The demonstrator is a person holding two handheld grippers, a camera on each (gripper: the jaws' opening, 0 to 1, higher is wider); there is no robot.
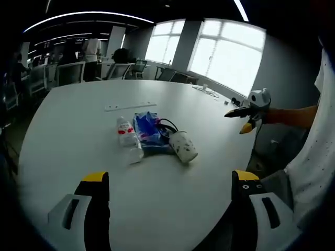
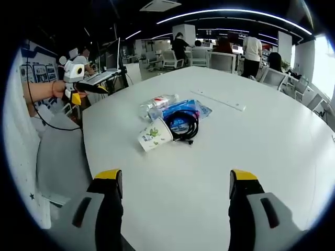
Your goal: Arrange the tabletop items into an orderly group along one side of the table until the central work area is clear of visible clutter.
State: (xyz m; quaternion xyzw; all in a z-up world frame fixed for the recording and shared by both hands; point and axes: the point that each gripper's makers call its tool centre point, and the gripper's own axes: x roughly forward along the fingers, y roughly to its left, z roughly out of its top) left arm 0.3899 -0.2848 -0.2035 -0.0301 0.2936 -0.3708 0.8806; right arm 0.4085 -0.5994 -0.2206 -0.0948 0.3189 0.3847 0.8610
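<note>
An open-plan office. Beyond the big white meeting table (image 2: 251,141) stand rows of desks with office chairs (image 2: 222,61) and monitors (image 2: 112,54), people working there. Strip lights (image 2: 230,11) cross a dark ceiling, and tall windows (image 1: 227,52) line one wall.

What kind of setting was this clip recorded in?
Most likely an open-plan office. A large white table stands amid rows of office chairs, with a laptop on a nearby desk, strip ceiling lights and big windows. People stand at workstations behind.
</note>
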